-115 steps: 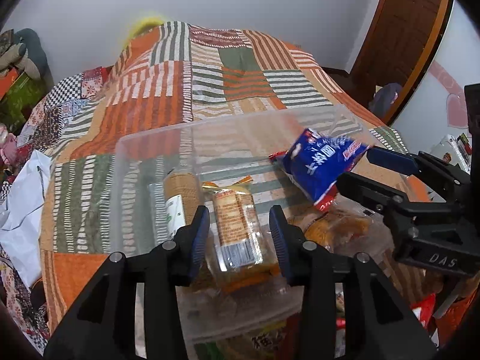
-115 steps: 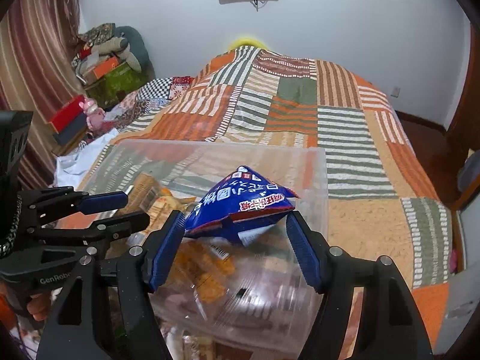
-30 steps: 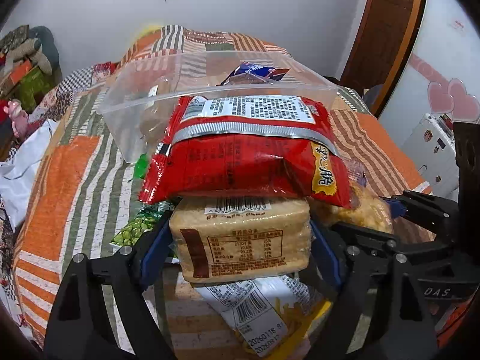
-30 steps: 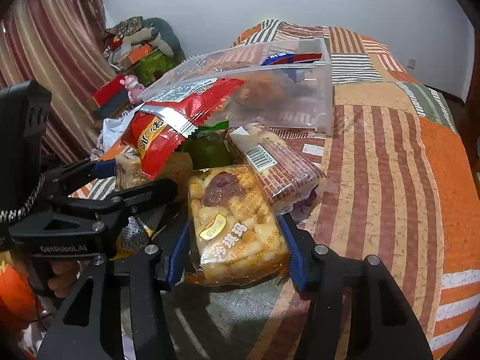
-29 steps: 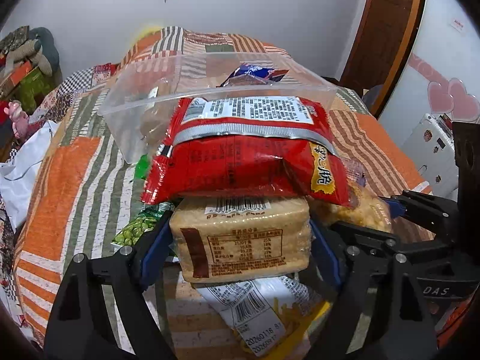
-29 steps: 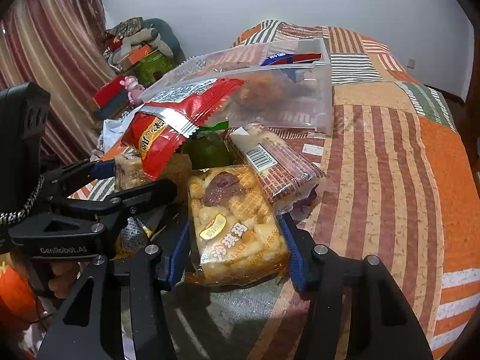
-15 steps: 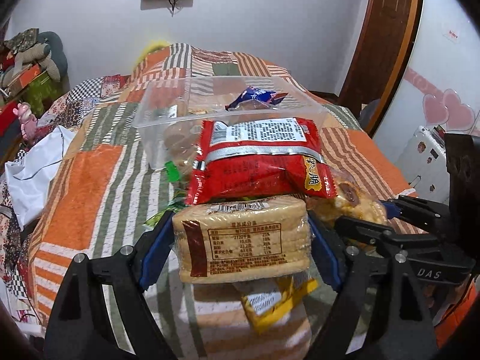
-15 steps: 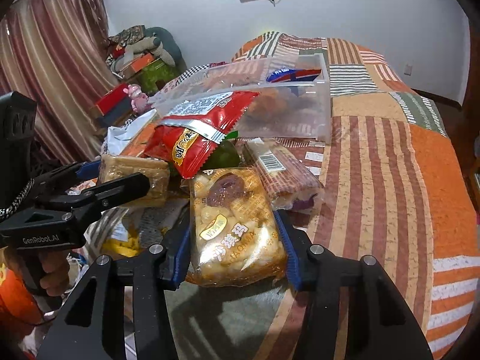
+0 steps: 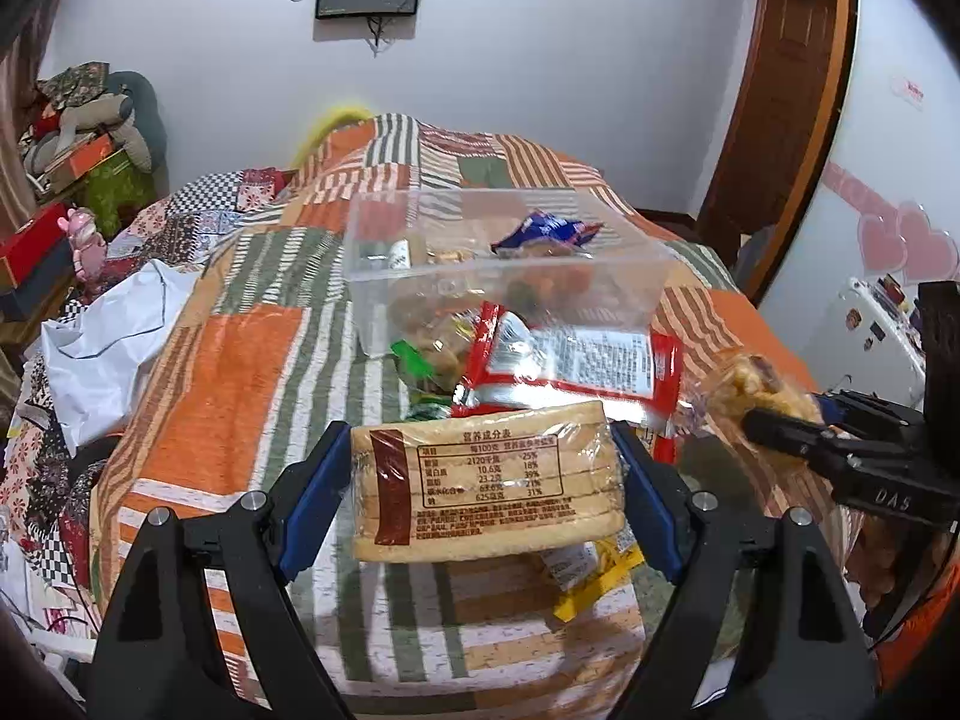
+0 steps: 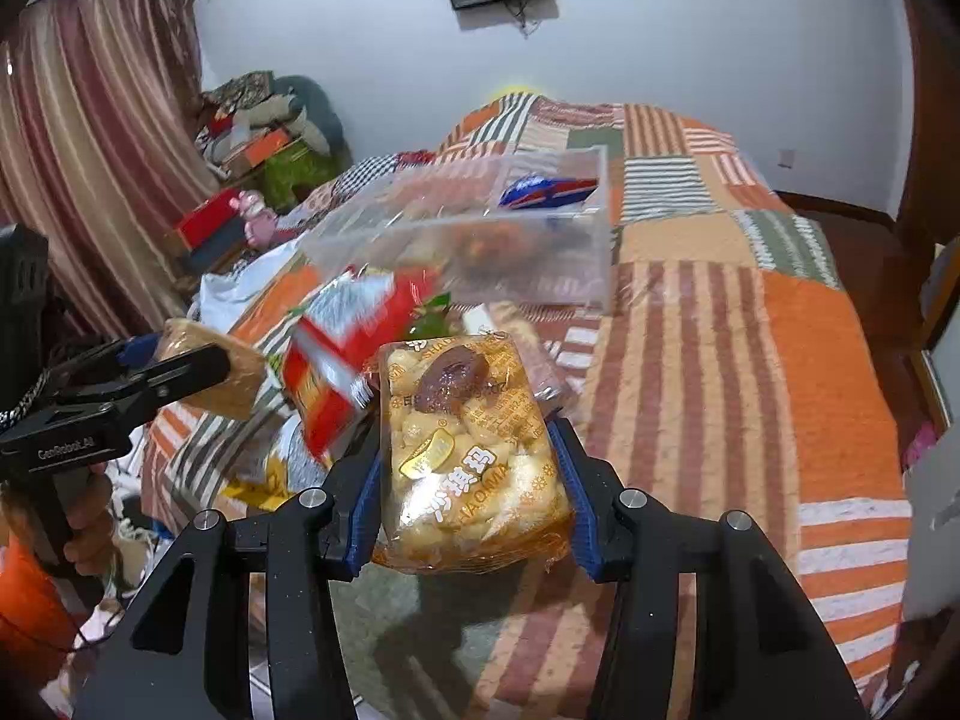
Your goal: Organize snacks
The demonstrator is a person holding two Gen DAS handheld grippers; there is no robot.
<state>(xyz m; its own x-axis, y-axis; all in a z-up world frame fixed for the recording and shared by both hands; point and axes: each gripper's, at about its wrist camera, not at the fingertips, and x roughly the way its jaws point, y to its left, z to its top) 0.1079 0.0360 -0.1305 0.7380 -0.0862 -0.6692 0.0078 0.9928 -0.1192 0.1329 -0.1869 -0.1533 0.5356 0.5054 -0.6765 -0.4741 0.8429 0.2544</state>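
My left gripper [image 9: 480, 480] is shut on a tan biscuit pack [image 9: 486, 483] with a nutrition label, held above the bed. My right gripper [image 10: 468, 480] is shut on a clear pack of yellow puffed snack [image 10: 468, 450] with a brown date on top, also lifted. The clear plastic bin [image 9: 618, 294] stands ahead on the quilt and holds a blue packet [image 9: 543, 231] and other snacks. A red snack bag [image 9: 570, 369] leans at the bin's near wall; in the right wrist view it [image 10: 342, 348] is blurred. The left gripper [image 10: 174, 372] shows at the left there.
A yellow packet [image 9: 594, 570] and a green packet [image 9: 414, 360] lie on the striped quilt [image 9: 240, 396]. A wrapped biscuit roll [image 10: 540, 360] lies before the bin. A white bag [image 9: 108, 348] sits on the left. Clutter, a curtain and a door surround the bed.
Both grippers have risen with their packs and pulled back from the pile. The red bag has slid off the biscuit pack and is tipping down.
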